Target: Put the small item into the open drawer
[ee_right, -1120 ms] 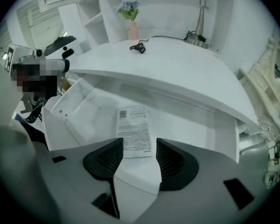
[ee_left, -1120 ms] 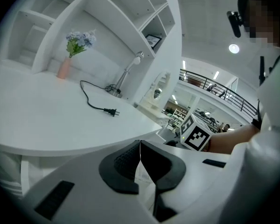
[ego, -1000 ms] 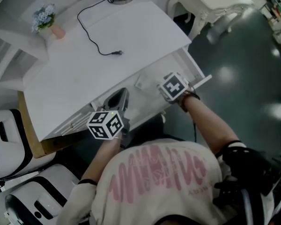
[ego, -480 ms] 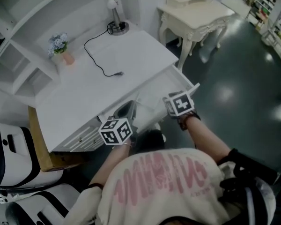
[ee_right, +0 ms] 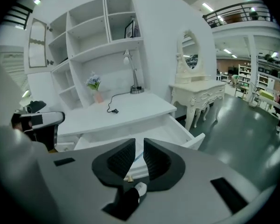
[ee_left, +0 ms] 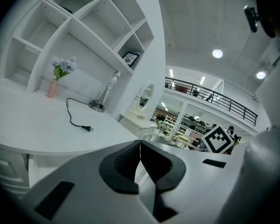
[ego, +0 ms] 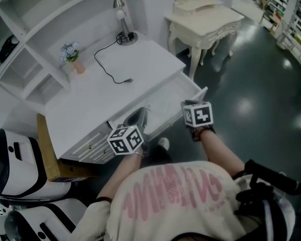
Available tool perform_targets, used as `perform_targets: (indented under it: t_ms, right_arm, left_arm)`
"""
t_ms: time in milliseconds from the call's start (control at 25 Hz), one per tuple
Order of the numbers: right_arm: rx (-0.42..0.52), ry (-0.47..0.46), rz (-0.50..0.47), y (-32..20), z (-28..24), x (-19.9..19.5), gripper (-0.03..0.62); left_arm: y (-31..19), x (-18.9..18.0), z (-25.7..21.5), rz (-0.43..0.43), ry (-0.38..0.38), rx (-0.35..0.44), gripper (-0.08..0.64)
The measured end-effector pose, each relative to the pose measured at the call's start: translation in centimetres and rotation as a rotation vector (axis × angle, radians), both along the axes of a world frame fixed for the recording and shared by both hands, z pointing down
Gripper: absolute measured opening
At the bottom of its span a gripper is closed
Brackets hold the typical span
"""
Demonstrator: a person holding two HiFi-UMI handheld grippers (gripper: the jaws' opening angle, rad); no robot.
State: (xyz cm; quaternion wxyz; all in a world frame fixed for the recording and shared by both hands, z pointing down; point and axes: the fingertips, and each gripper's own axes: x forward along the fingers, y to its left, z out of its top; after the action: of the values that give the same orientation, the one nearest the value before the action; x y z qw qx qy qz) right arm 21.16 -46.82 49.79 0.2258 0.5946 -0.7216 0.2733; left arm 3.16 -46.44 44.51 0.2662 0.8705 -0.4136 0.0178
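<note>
- The right gripper (ee_right: 139, 146) is closing its jaws on nothing; the left gripper (ee_left: 140, 143) is holding its jaws pressed together, empty
- A flat pale item (ego: 164, 104) seems to be lying mid-frame inside the open drawer (ee_right: 183, 127); probably light, thin and slippery, so pinching an edge looks best

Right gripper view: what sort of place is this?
Probably a furniture showroom or store: a white desk, an ornate dressing table with mirror, stocked aisles and a balcony railing behind.
</note>
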Motion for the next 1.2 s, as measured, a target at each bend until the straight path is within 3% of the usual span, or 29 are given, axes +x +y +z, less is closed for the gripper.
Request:
perform_targets:
  t_ms: [200,360,560,1200]
  right_arm:
    - [0.155,-0.04,0.035,-0.2,-4.9,0.0,0.058]
    - [0.31,-0.038,0.052,-0.6,-9.3,0.0,0.054]
    - [0.422,0.0,0.039,-0.3,-12.8,0.0,0.05]
    - [0.454,-0.006,0.075,-1.1,-13.8,1.1,0.041]
  left_arm:
    - [0.2,-0.8,-3.6,-0.026,0.015,0.071,0.031]
    - [-0.2,-1.5,-6.2,-0.042,0.025,0.129,0.031]
    - [0.6,-2.6,-7.8,-0.07,0.05,0.16,0.031]
    - [0.0,-2.5,-9.1,-0.064,0.04,0.198,0.031]
